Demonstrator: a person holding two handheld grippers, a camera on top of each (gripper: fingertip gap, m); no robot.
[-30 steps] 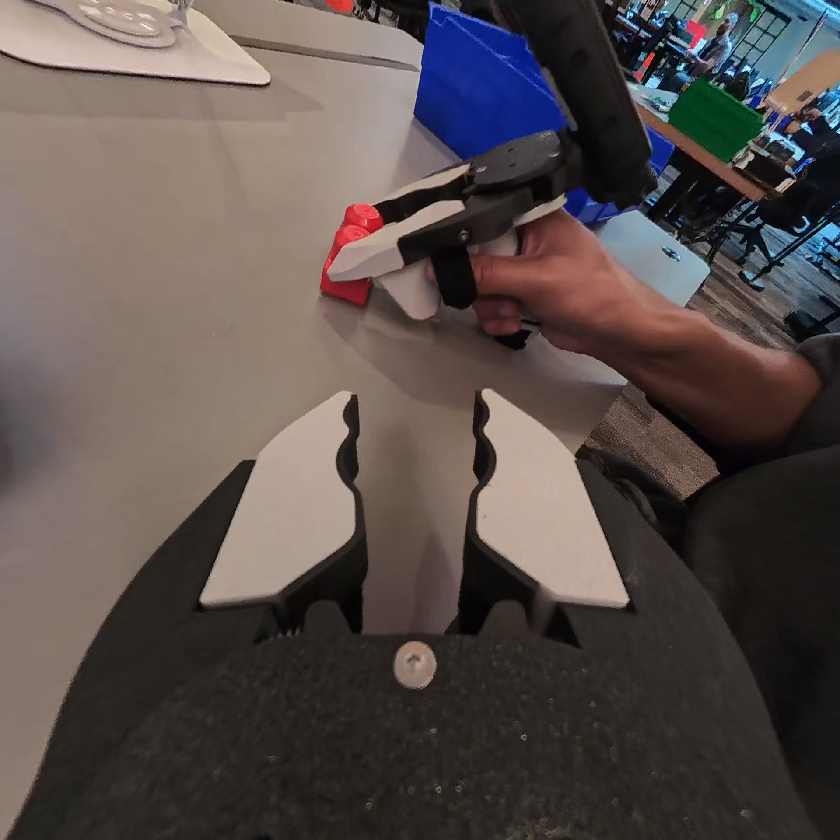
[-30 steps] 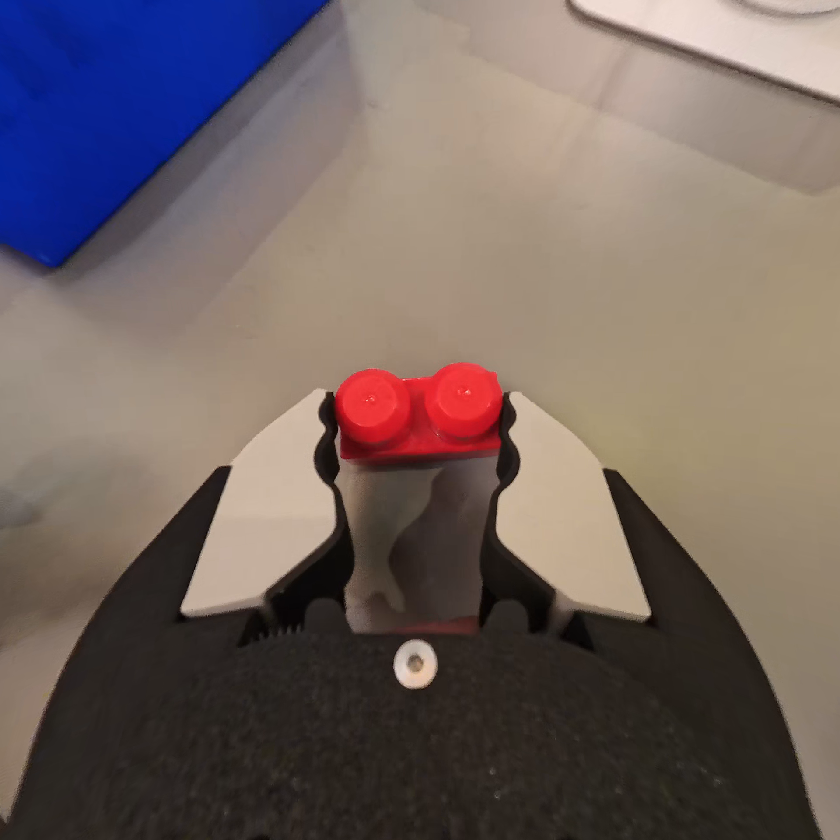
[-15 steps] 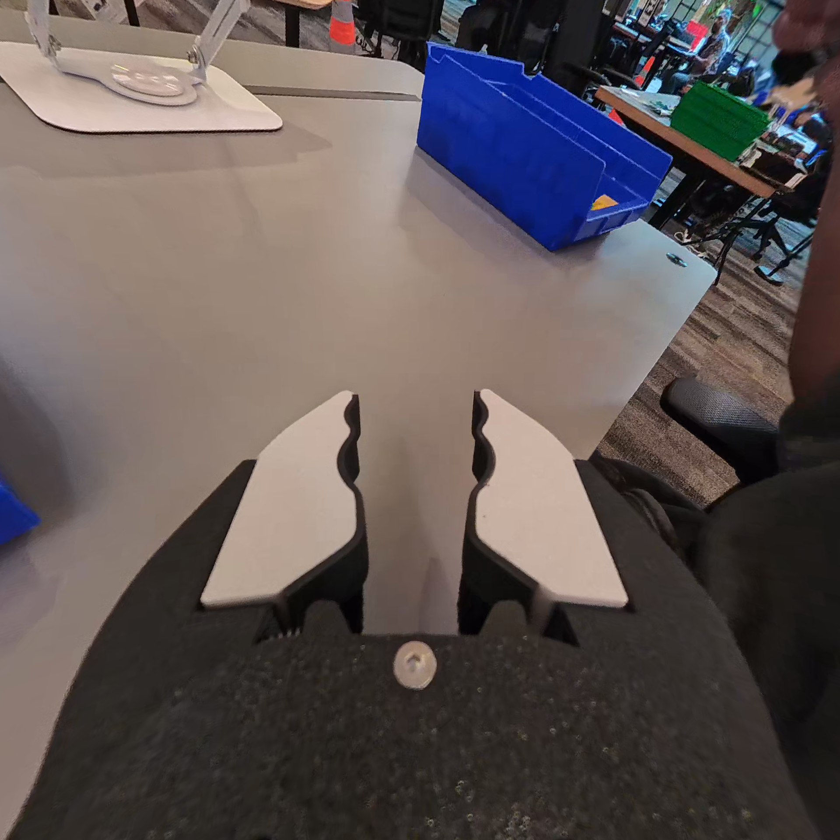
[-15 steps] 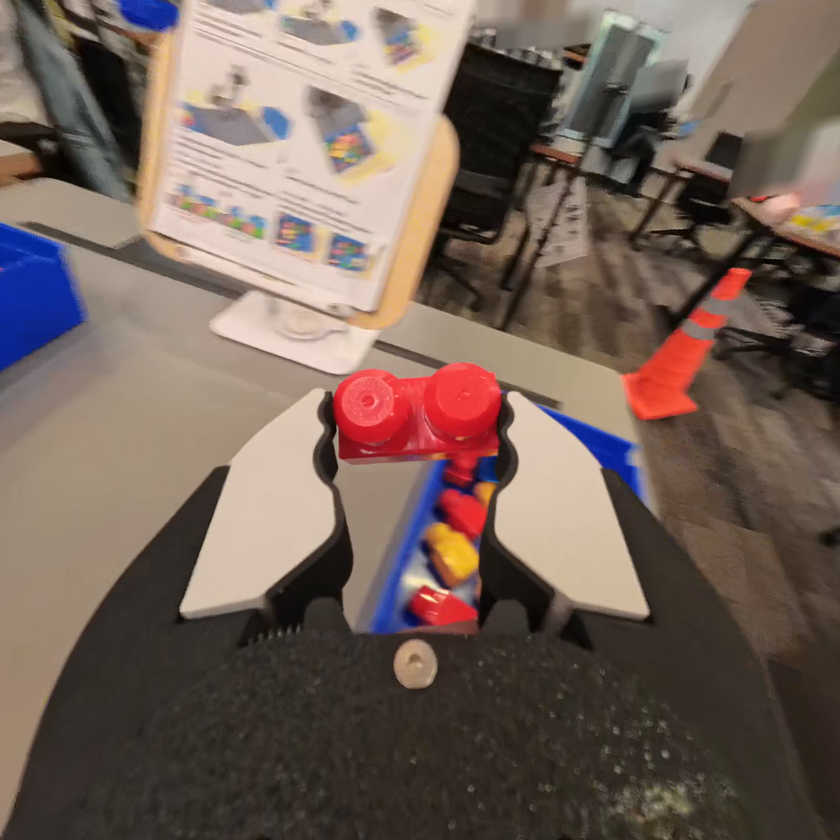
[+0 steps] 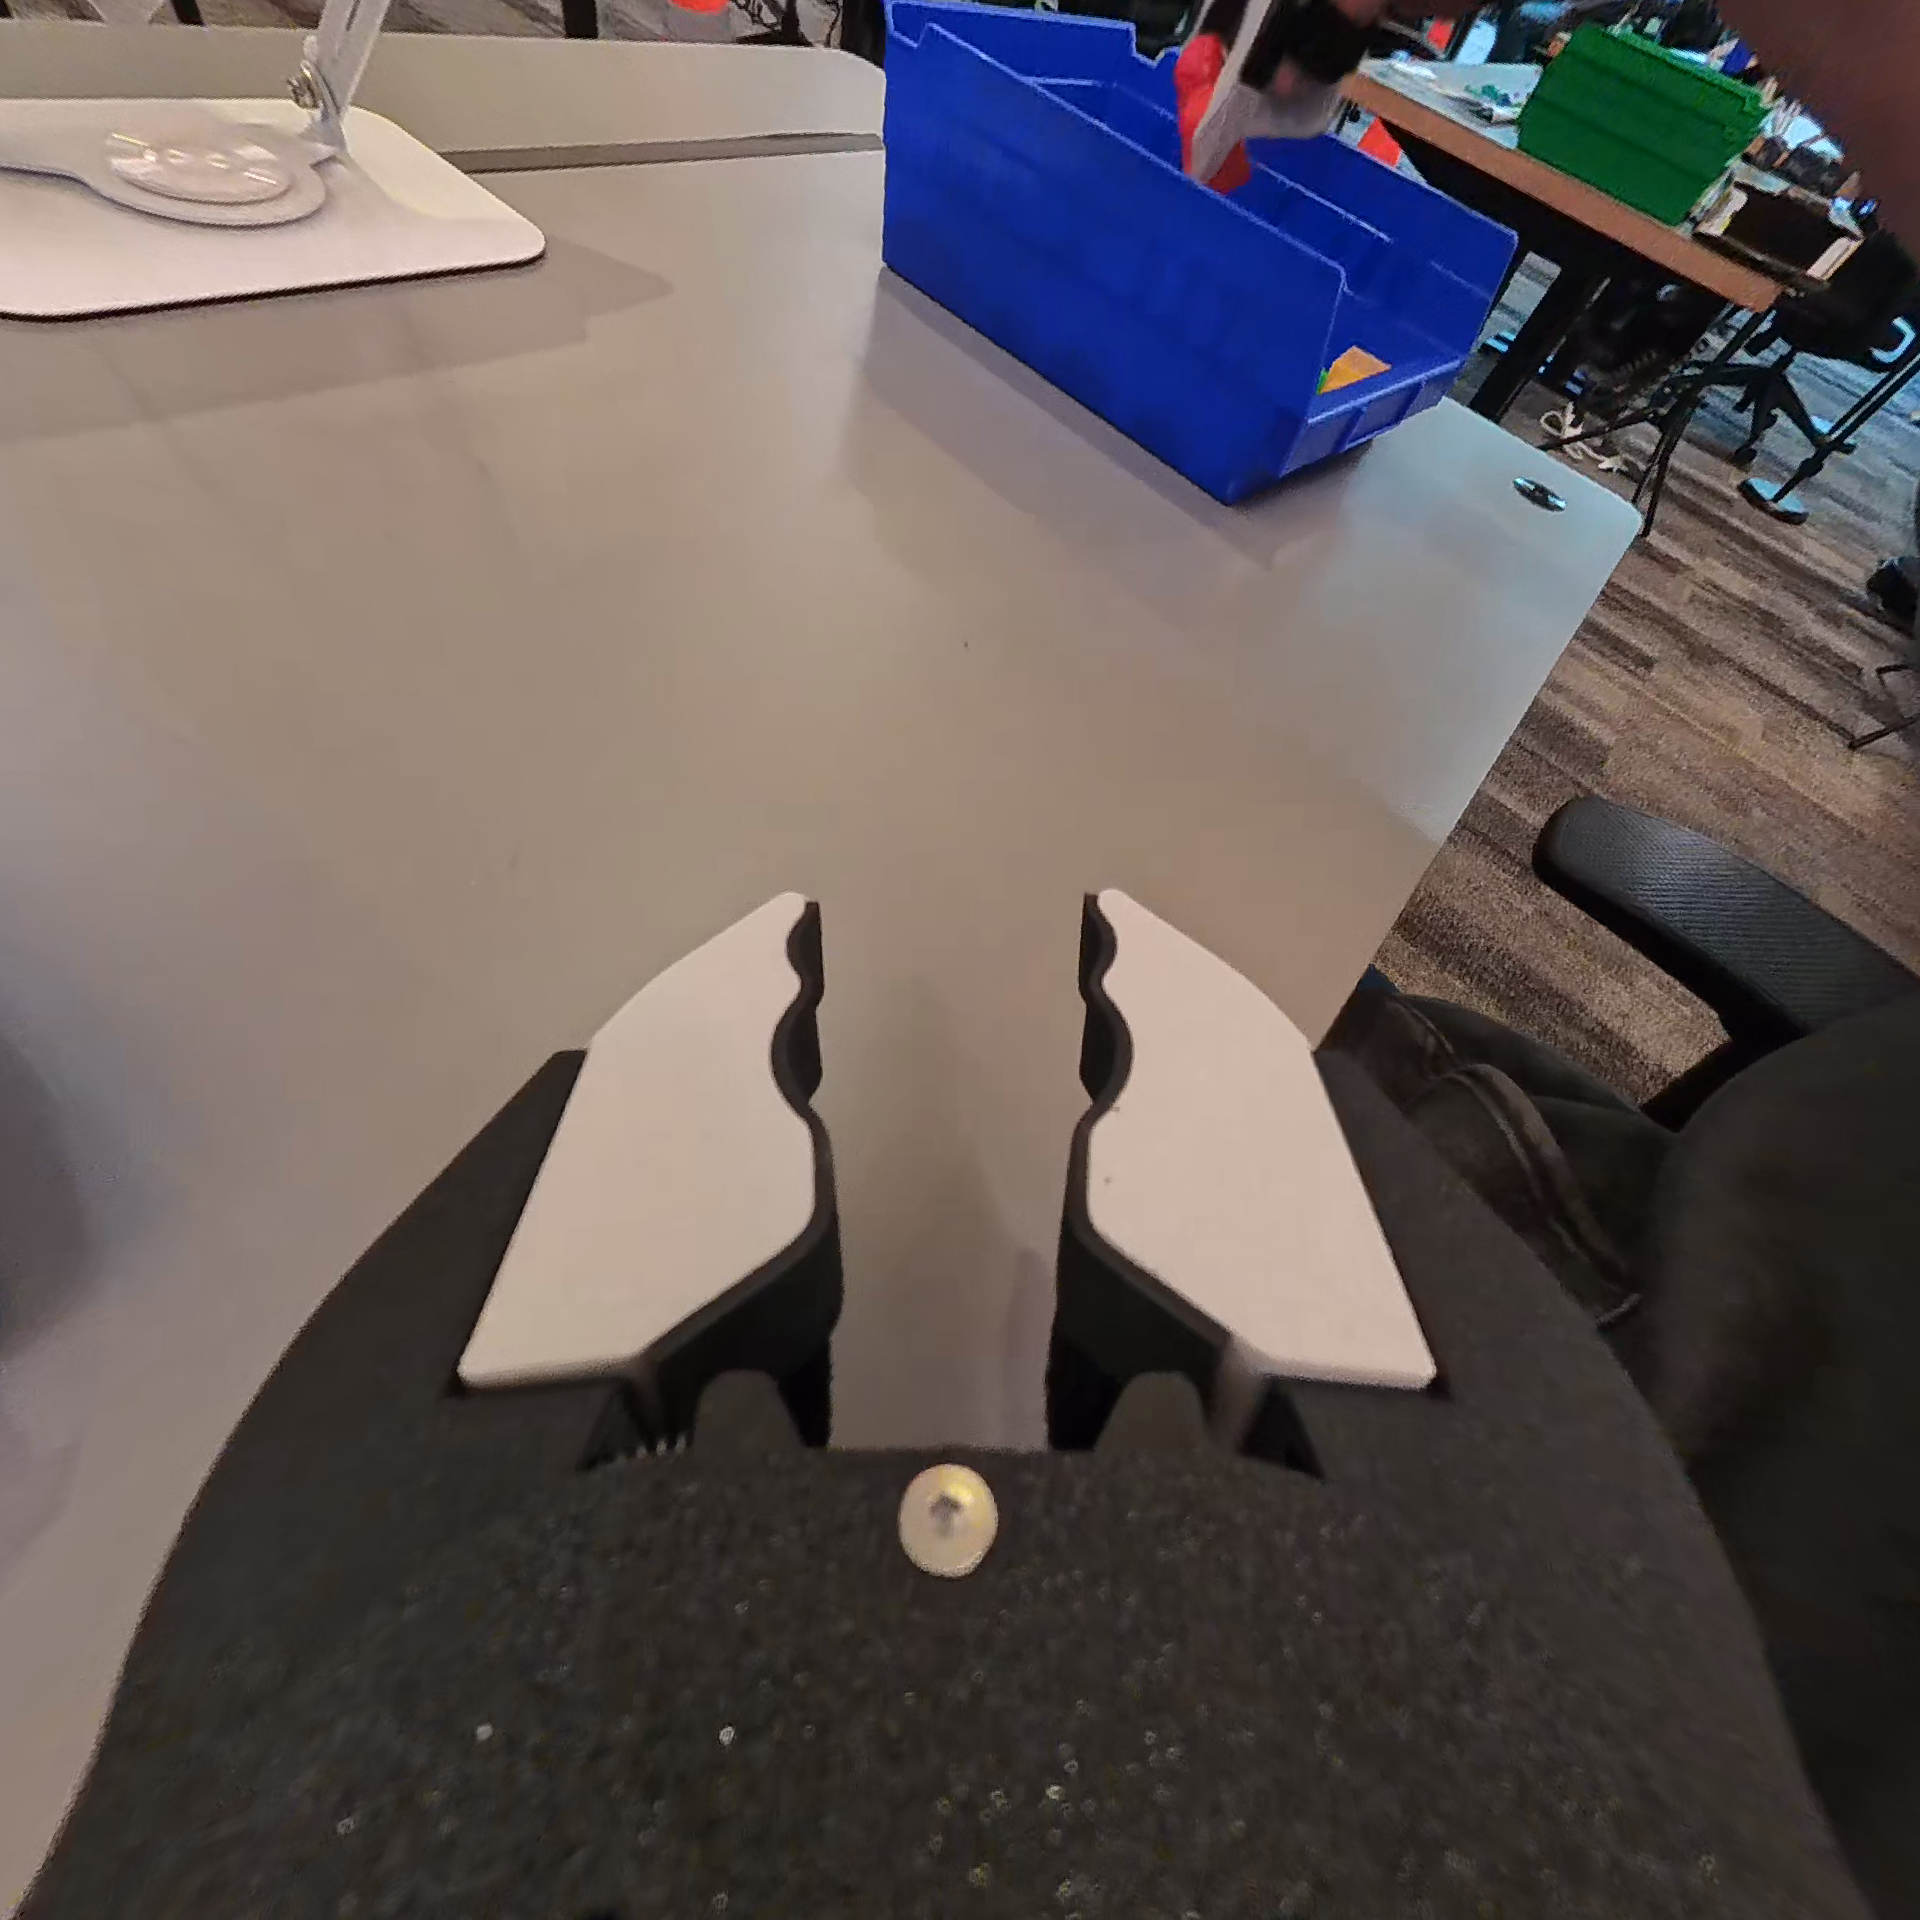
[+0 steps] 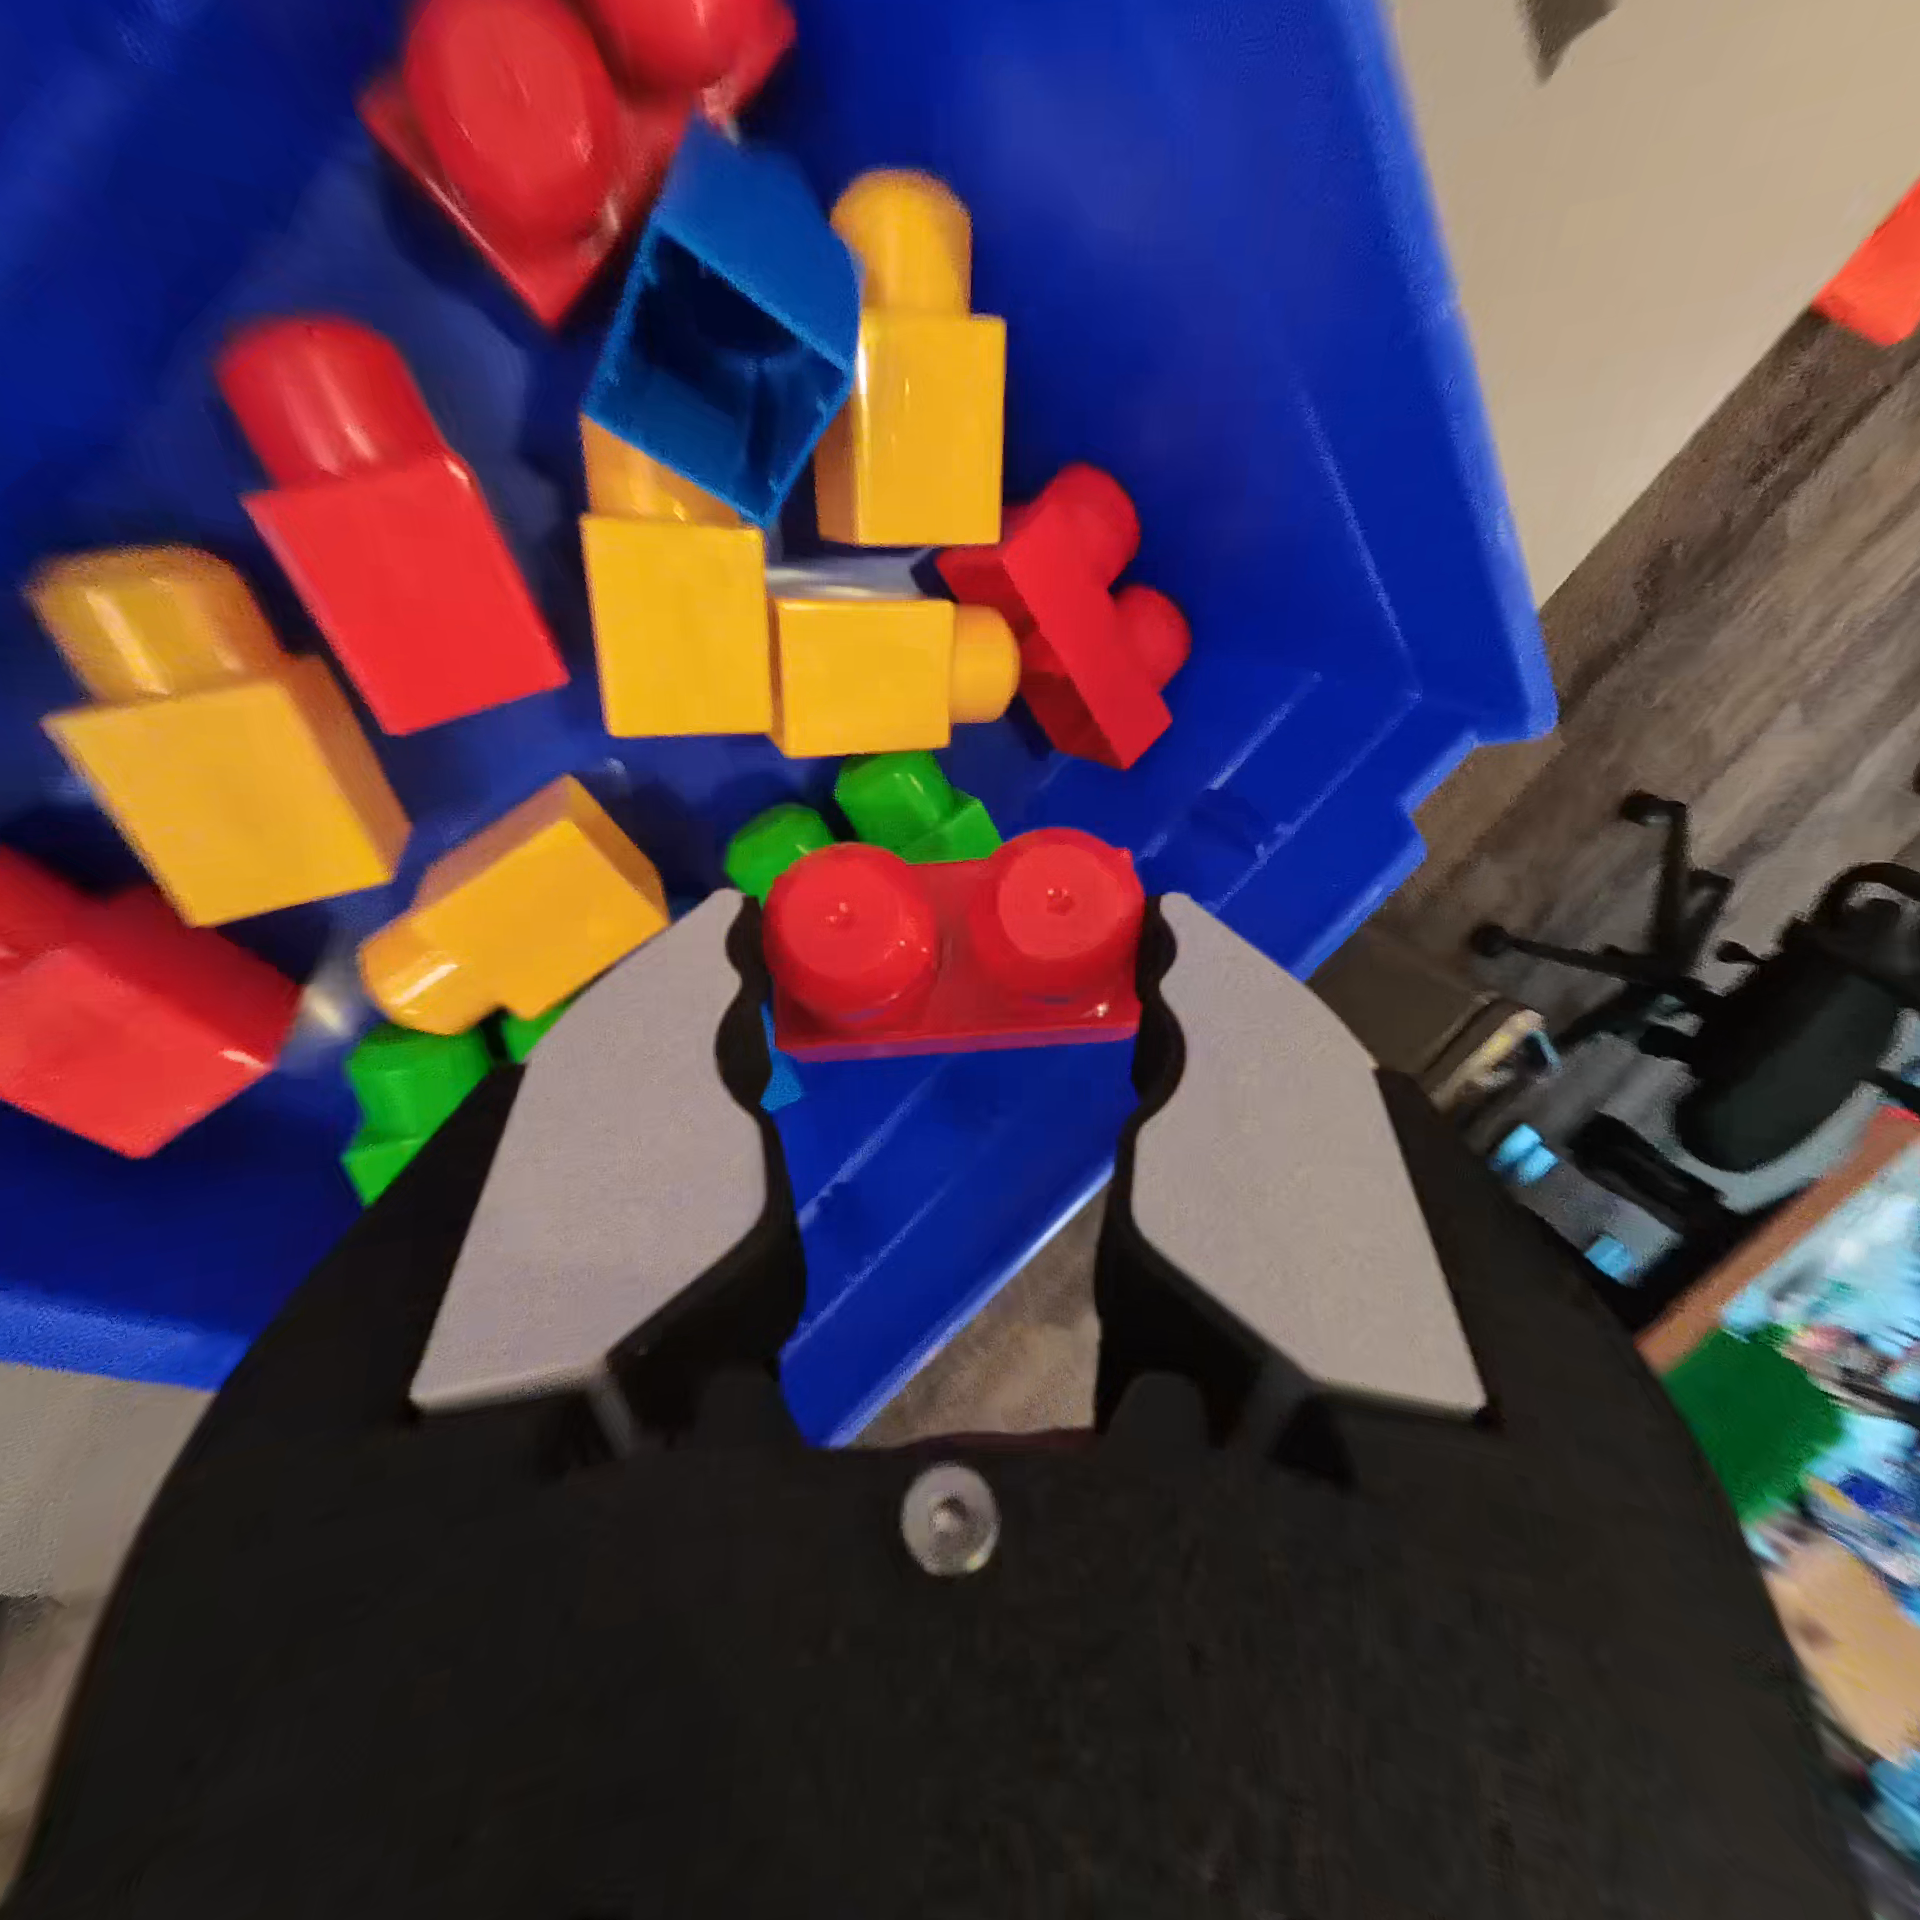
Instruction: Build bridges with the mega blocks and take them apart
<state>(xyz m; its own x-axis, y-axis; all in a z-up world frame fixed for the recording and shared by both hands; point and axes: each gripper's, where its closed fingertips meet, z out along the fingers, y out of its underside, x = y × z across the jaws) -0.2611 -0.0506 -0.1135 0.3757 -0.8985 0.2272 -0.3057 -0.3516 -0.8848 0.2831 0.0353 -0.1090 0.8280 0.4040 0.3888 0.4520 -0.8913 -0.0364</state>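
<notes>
My right gripper [image 6: 948, 940] is shut on a flat red two-stud block [image 6: 951, 945] and holds it above the blue bin [image 6: 1299, 436]. The bin holds several loose red, yellow, green and blue mega blocks. In the left wrist view the right gripper [image 5: 1242, 114] hangs over the same bin [image 5: 1122, 281] with the red block [image 5: 1210, 125] in it. My left gripper [image 5: 948, 925] is open and empty, low over the grey table [image 5: 623, 623] near its front edge.
A white stand base [image 5: 239, 218] sits on the table at the back left. A black chair [image 5: 1714, 935] and a dark-clothed leg are at the right. Another desk with a green bin [image 5: 1631, 114] stands beyond. The gap from one gripper's tips to the other's is roughly 55 cm.
My right gripper lifted the red block off the table and carried it over to the blue bin, now pointing down into it. My left gripper has stayed open in place.
</notes>
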